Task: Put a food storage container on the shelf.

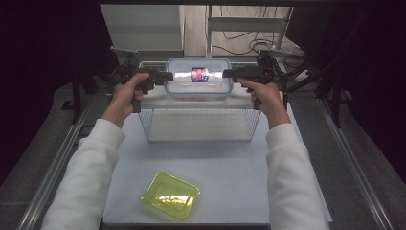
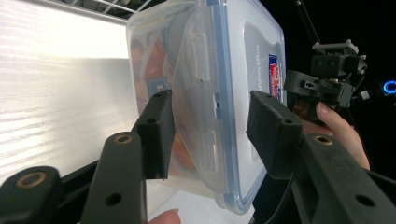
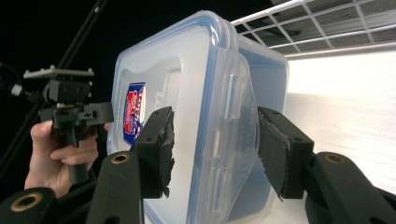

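Two grippers flank a clear lidded container [image 1: 198, 79] above a wire basket [image 1: 198, 125]. The left gripper [image 2: 210, 135] and right gripper [image 3: 212, 149] each straddle an end latch (jaws partly open, visible gaps, no firm clamp).

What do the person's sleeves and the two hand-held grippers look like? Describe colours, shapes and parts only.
Both sleeves are white and long. The left gripper and right gripper are black pistol-grip tools with two flat-padded jaws and brass-coloured pivot rings.
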{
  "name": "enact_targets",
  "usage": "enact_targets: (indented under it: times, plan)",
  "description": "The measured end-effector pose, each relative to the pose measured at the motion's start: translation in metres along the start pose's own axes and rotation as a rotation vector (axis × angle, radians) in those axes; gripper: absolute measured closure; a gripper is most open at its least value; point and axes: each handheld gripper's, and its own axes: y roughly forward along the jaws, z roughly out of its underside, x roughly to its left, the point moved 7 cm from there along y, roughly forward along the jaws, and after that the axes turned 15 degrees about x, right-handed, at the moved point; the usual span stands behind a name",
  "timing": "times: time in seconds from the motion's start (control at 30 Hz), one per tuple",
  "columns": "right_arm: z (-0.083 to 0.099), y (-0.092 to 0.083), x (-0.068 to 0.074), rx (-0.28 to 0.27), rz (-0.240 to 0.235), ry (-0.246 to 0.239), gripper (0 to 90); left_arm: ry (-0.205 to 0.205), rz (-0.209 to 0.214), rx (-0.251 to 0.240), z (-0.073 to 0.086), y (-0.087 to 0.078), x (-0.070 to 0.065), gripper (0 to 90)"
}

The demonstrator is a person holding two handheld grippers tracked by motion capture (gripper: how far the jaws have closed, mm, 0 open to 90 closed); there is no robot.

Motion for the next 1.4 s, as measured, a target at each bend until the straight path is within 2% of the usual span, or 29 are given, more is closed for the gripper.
enact_targets:
  times: [0.17, 0.2, 0.23, 0.3, 0.4, 0.57, 0.73, 0.87, 0.93, 0.97, 1.0, 1.03, 1.07, 1.1, 1.17, 1.2, 1.27, 1.3, 1.33, 1.4]
  plan:
    - [-0.002, 0.002, -0.003, 0.000, -0.005, 0.050, 47.4, -0.031, 0.014, -0.005, -0.003, 0.001, 0.003, 50.8]
    - [-0.004, 0.003, -0.004, -0.001, -0.005, 0.075, 47.3, -0.048, 0.021, -0.011, -0.005, 0.002, 0.005, 50.6]
    - [-0.004, 0.003, -0.005, 0.002, -0.007, 0.087, 47.2, -0.048, 0.021, -0.011, -0.005, 0.002, 0.005, 50.4]
    - [-0.005, 0.005, -0.007, -0.007, -0.008, 0.106, 47.0, -0.073, 0.032, -0.019, -0.007, 0.004, 0.008, 50.2]
    - [-0.006, 0.006, -0.010, -0.013, -0.009, 0.128, 46.8, -0.087, 0.035, -0.024, -0.009, 0.005, 0.010, 49.7]
    - [-0.008, 0.009, -0.013, -0.021, -0.014, 0.164, 46.3, -0.102, -0.005, -0.043, -0.012, 0.007, 0.012, 48.8]
    - [-0.008, 0.010, -0.015, -0.029, -0.013, 0.176, 46.2, -0.102, -0.012, -0.056, -0.012, 0.007, 0.012, 48.6]
    - [-0.009, 0.010, -0.014, -0.052, 0.009, 0.170, 43.7, -0.083, -0.026, -0.079, -0.013, 0.007, 0.011, 48.6]
    - [-0.010, 0.010, -0.012, -0.073, 0.021, 0.162, 37.3, -0.068, -0.030, -0.095, -0.013, 0.007, 0.009, 43.7]
    - [-0.010, 0.010, -0.012, -0.073, 0.021, 0.162, 37.3, -0.068, -0.030, -0.095, -0.013, 0.007, 0.009, 41.2]
    - [-0.010, 0.009, -0.009, -0.095, 0.043, 0.156, 34.0, -0.056, -0.039, -0.106, -0.013, 0.007, 0.007, 39.9]
    - [-0.009, 0.008, -0.008, -0.103, 0.060, 0.154, 32.1, -0.028, -0.077, -0.122, -0.013, 0.007, 0.005, 38.3]
    - [-0.009, 0.008, -0.008, -0.103, 0.060, 0.154, 32.1, -0.028, -0.077, -0.122, -0.013, 0.007, 0.005, 36.3]
    - [-0.008, 0.007, -0.006, -0.111, 0.080, 0.149, 30.2, -0.017, -0.080, -0.128, -0.013, 0.006, 0.003, 36.3]
    - [-0.006, 0.001, -0.003, -0.134, 0.157, 0.115, 26.1, 0.002, -0.092, -0.136, -0.012, 0.005, 0.001, 30.9]
    - [-0.006, 0.001, -0.003, -0.134, 0.157, 0.115, 26.1, 0.012, -0.109, -0.142, -0.011, 0.004, 0.000, 30.9]
    - [-0.002, -0.008, 0.003, -0.143, 0.181, 0.070, 24.5, 0.057, -0.141, -0.151, -0.007, 0.000, -0.003, 26.1]
    - [-0.002, -0.008, 0.003, -0.143, 0.181, 0.070, 24.5, 0.057, -0.141, -0.151, -0.007, 0.000, -0.003, 25.5]
    - [0.001, -0.015, 0.006, -0.142, 0.197, 0.037, 24.5, 0.096, -0.155, -0.151, -0.002, -0.002, -0.009, 25.0]
    - [0.006, -0.020, 0.011, -0.126, 0.206, -0.007, 24.6, 0.138, -0.169, -0.147, 0.003, -0.006, -0.014, 23.8]
